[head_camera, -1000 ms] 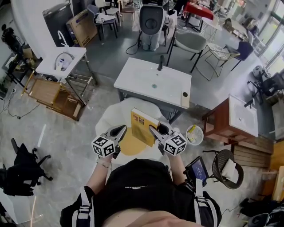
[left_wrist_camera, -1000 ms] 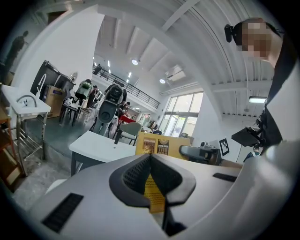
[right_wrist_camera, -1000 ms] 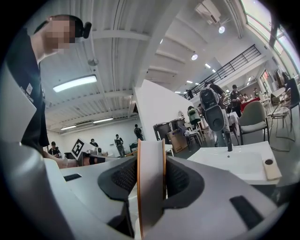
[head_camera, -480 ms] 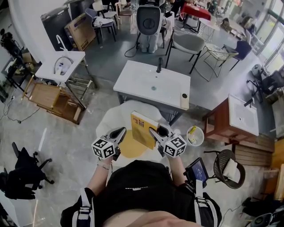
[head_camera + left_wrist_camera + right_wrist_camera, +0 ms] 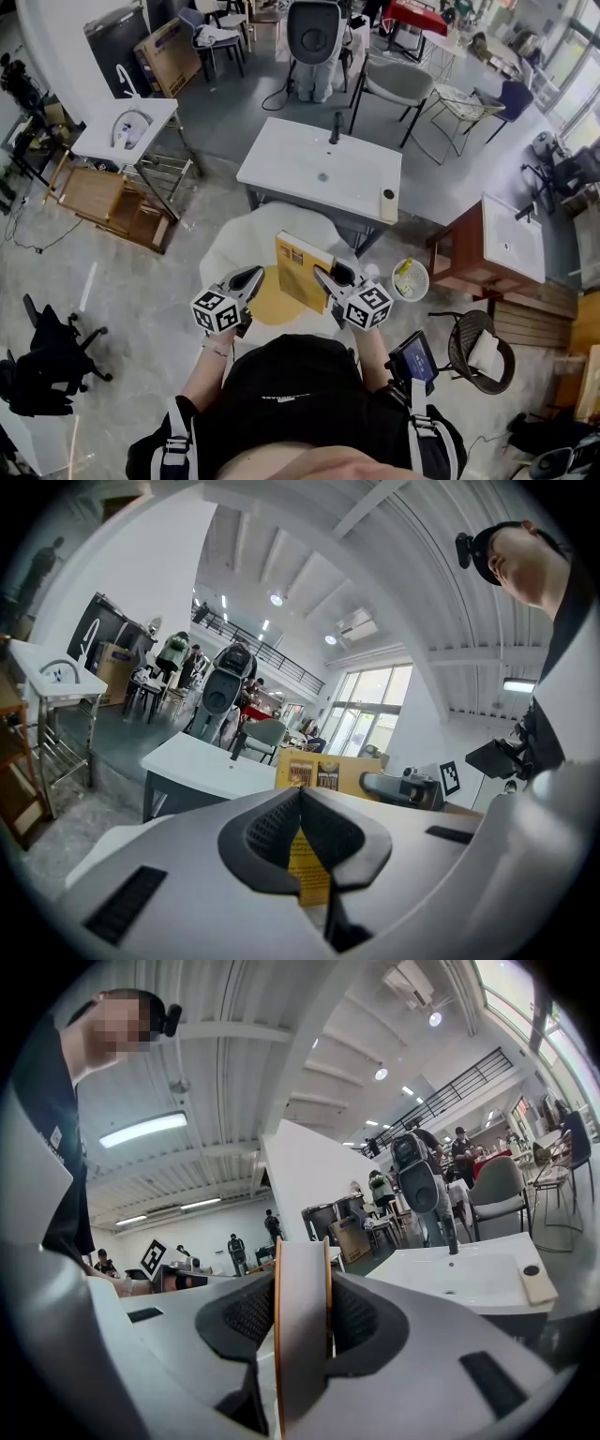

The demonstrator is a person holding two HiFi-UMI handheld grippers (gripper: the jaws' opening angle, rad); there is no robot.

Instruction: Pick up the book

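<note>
At the bottom of the head view are the person's dark-clad shoulders, with both forearms reaching up the frame. The left gripper [image 5: 259,273] sits left of centre. Its own view shows the jaws pressed together with nothing from the scene between the pads. The only thing showing below them is a yellow printed strip, which looks like a label on the tool itself.

The right gripper [image 5: 333,278] sits right of centre, clenched on the book [image 5: 298,267]. In its own view the pale page block, edged by orange covers, stands upright between the dark pads [image 5: 352,1321] and fills the gap.

The book is just up-frame of both tools, at the centre of the head view. It stands on edge with its yellow cover turned toward the left gripper. In the head view it runs diagonally from upper left to lower right, ending at the right jaws. In the left gripper view the cover [image 5: 323,772] faces the camera from straight ahead, close by but apart. The right hand therefore has the book, while the left is free beside it.

Beneath the book lies a round white table [image 5: 234,248] with a yellow disc [image 5: 267,307] on it. No view shows whether the book's lower edge is clear of the table. Farther up the frame stands a white basin counter [image 5: 291,159] with a dark faucet [image 5: 336,131].
</note>
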